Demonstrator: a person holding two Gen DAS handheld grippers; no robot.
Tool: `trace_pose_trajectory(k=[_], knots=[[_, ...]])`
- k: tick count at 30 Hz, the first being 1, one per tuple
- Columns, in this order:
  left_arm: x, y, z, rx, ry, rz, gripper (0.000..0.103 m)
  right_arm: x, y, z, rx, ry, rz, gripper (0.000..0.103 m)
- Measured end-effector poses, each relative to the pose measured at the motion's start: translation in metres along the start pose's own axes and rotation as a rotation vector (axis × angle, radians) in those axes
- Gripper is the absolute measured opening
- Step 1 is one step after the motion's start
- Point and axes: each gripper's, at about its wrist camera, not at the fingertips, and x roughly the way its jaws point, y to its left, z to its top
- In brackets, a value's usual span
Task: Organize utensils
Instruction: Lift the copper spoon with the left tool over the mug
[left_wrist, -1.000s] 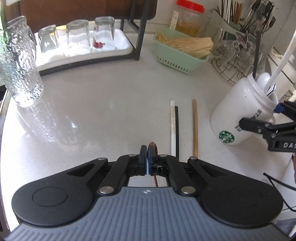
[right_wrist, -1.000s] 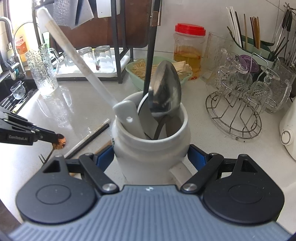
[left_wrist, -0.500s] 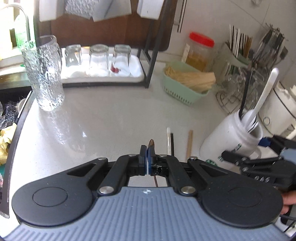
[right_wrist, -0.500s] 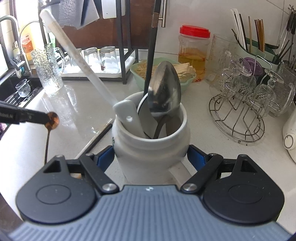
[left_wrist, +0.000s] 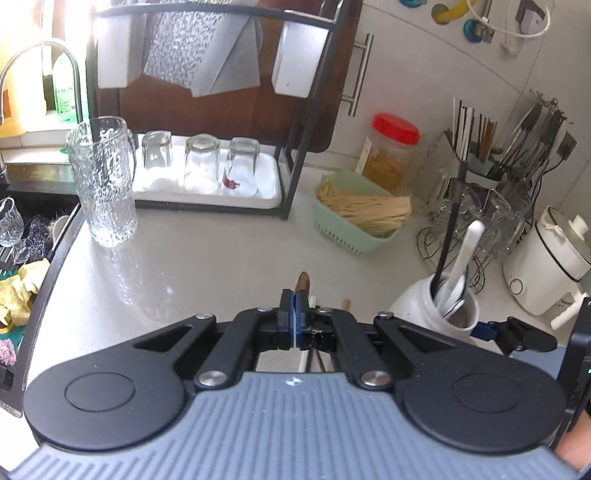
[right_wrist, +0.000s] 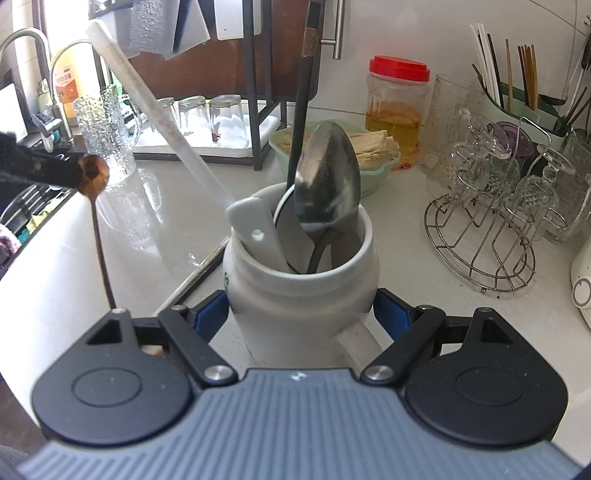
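Note:
My left gripper (left_wrist: 293, 308) is shut on the round end of a thin copper-coloured utensil (left_wrist: 303, 282). In the right wrist view the utensil (right_wrist: 99, 236) hangs nearly straight down from the left gripper's fingers (right_wrist: 44, 170), above the counter and left of the jar. My right gripper (right_wrist: 301, 314) is shut on a white ceramic jar (right_wrist: 295, 295) that stands on the counter. In the jar are a steel spoon (right_wrist: 327, 184), a white spoon, a long white stick and a black chopstick. The jar (left_wrist: 432, 306) stands at the right in the left wrist view. Loose chopsticks (right_wrist: 199, 269) lie left of it.
A tall glass pitcher (left_wrist: 105, 184) and a tray of upturned glasses (left_wrist: 207, 195) stand at the back left by the sink (left_wrist: 22, 236). A green basket (left_wrist: 354, 229), a red-lidded jar (left_wrist: 388, 155), a wire glass rack (right_wrist: 491, 229) and a white cooker (left_wrist: 546, 266) fill the back right.
My left gripper has risen with the copper utensil, which was lying on the counter and now hangs in the air. The right gripper has stayed on the jar.

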Motion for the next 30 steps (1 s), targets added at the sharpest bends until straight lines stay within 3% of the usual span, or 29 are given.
trace_pose_trajectory(k=[7,20,26,30], knots=[[-0.016,-0.009,0.013,-0.008,-0.039,0.001,0.000,0.000,0.000,0.000,-0.013,-0.005,0.011,0.088],[-0.065,-0.038,0.075,0.039,-0.210,-0.001,0.000,-0.001,0.000,0.000,-0.014,-0.008,0.018,0.088],[-0.069,-0.059,0.097,0.068,-0.283,-0.032,0.000,-0.001,0.000,-0.001,-0.013,-0.011,0.018,0.088],[-0.057,-0.073,0.102,0.076,-0.290,-0.056,0.000,-0.001,0.000,-0.001,-0.014,-0.013,0.018,0.088]])
